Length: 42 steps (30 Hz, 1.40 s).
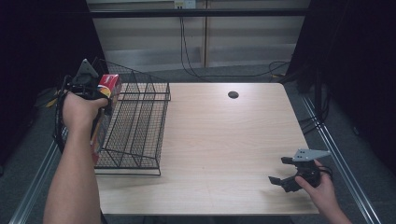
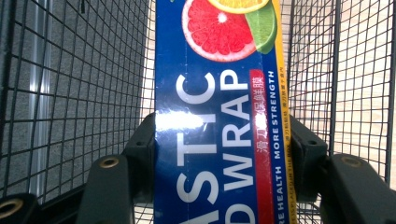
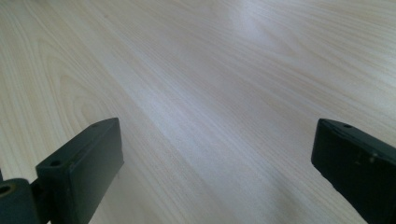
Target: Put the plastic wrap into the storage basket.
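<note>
High view: left gripper (image 1: 103, 100) stands over the left end of the black wire-mesh rack (image 1: 140, 130), on the pale wooden table (image 1: 224, 140).
Held thing: long blue cardboard box of plastic wrap with citrus pictures (image 2: 219, 116), hanging upright, its lower end down inside the rack.
Left gripper state: jaws clamped on the box's two long sides near its top.
Why upright: it probably lets the box slide down between the rack's wires.
Box relative to gripper: between the jaws, running down and away from them.
Right gripper (image 1: 280, 181): jaws apart with nothing between them, low over bare table, well apart from the rack.
</note>
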Motion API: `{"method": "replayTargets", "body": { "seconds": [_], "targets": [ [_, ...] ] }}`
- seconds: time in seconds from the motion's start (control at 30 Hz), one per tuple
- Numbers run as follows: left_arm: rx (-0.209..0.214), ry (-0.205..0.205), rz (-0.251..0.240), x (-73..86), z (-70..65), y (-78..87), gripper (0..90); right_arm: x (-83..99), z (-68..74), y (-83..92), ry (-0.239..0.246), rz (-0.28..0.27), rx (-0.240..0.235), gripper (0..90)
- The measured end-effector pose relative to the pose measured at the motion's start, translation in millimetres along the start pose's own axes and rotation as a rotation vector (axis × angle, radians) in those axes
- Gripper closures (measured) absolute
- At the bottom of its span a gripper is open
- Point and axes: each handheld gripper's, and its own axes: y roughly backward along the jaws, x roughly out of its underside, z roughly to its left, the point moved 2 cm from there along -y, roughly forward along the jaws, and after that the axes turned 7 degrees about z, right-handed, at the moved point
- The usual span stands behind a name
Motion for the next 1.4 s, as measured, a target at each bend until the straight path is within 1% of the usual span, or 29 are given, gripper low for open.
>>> {"method": "replayTargets", "body": {
  "seconds": [0.03,0.07,0.17,0.23,0.3,0.33,0.37,0.43,0.47,0.5,0.53,0.57,0.6,0.63,0.67,0.73,0.77,0.83,0.87,0.93,0.97,1.0,1.17,1.2,1.23,1.27,1.3,1.4],
  "targets": [
    [0.0,-0.001,0.004,-0.1,-0.2,-0.2,41.6,0.0,0.0,0.1,0.0,0.0,-0.001,1.7],
    [0.007,0.008,0.004,-0.1,-1.1,-0.7,41.7,0.0,-0.1,0.1,-0.001,-0.001,0.0,1.7],
    [0.001,0.008,0.005,-0.7,-1.6,-1.5,41.6,0.0,0.1,0.1,0.001,0.001,-0.002,1.6],
    [0.004,0.013,-0.001,-1.0,-1.7,-2.4,41.5,-0.1,0.1,0.1,0.003,0.001,-0.004,1.7],
    [0.004,0.017,0.004,-1.3,-2.7,-2.7,41.5,-0.1,0.2,0.1,0.003,0.0,-0.003,1.7],
    [-0.003,0.0,0.007,-1.7,-1.6,-2.6,41.5,-0.1,0.2,0.2,0.002,0.0,-0.004,1.7],
    [0.006,0.012,0.005,-1.6,-2.6,-3.2,41.4,-0.1,0.1,0.2,0.003,0.0,-0.003,1.7],
    [-0.001,0.002,0.01,-2.0,-2.7,-3.5,41.5,0.0,0.0,0.0,0.002,-0.001,-0.002,1.7],
    [0.001,0.006,0.009,-2.0,-3.8,-4.1,41.4,0.0,0.1,-0.1,0.0,-0.001,-0.001,1.7],
    [-0.005,-0.002,0.015,-2.4,-3.7,-4.2,41.4,0.1,0.0,0.1,0.001,0.001,-0.003,1.7],
    [0.001,0.006,0.016,-2.4,-4.7,-4.6,41.4,0.0,0.0,0.2,0.003,0.001,-0.005,1.7],
    [0.002,0.003,0.018,-2.6,-4.7,-5.0,41.4,-0.1,0.0,0.2,0.004,0.0,-0.004,1.7],
    [-0.005,-0.008,0.021,-2.8,-4.3,-5.1,41.4,-0.1,0.1,0.1,0.002,-0.002,-0.001,1.7],
    [0.003,0.007,0.021,-2.7,-5.6,-5.6,41.4,-0.2,0.1,0.2,0.001,-0.002,-0.002,1.7],
    [0.006,0.008,0.024,-2.9,-6.1,-5.8,41.3,-0.2,0.1,0.2,0.002,-0.002,-0.001,1.7],
    [0.002,0.001,0.021,-3.1,-6.5,-6.3,41.3,-0.1,0.2,0.4,0.003,-0.001,-0.004,1.7],
    [0.002,0.003,0.021,-3.1,-7.2,-6.7,41.3,0.0,0.3,0.4,0.002,0.0,-0.004,1.6],
    [-0.002,-0.013,0.031,-3.6,-6.6,-6.7,41.3,0.0,0.1,0.3,0.002,-0.001,-0.003,1.7],
    [0.005,-0.006,0.029,-3.8,-7.7,-7.5,41.3,0.0,0.1,0.3,0.001,-0.002,-0.002,1.7],
    [-0.004,-0.009,0.034,-4.2,-8.7,-8.2,41.3,0.0,0.4,0.5,0.001,-0.001,-0.004,1.7],
    [0.0,-0.003,0.034,-4.4,-10.1,-8.9,41.3,0.0,0.2,0.4,0.003,-0.001,-0.004,1.7],
    [-0.007,-0.008,0.035,-4.6,-9.8,-9.0,41.2,0.0,0.1,0.3,0.003,-0.001,-0.004,1.7],
    [0.0,0.004,0.039,-5.0,-9.8,-9.7,41.2,0.0,0.3,0.1,0.004,0.0,-0.006,1.7],
    [-0.001,0.004,0.039,-5.1,-9.7,-9.9,41.2,0.0,0.2,0.1,0.004,0.0,-0.005,1.7],
    [-0.004,-0.007,0.043,-5.4,-8.7,-9.7,41.2,0.0,0.3,0.0,0.002,0.0,-0.005,1.7],
    [-0.004,-0.002,0.038,-5.5,-9.0,-10.1,41.1,0.0,0.3,0.0,0.002,0.0,-0.005,1.7],
    [-0.007,-0.007,0.038,-5.8,-8.6,-10.2,41.1,0.0,0.3,-0.1,0.002,0.0,-0.004,1.7],
    [-0.001,0.007,0.038,-5.9,-9.6,-10.7,41.0,-0.2,0.9,-0.3,0.004,-0.001,-0.005,1.7]
  ]
}}
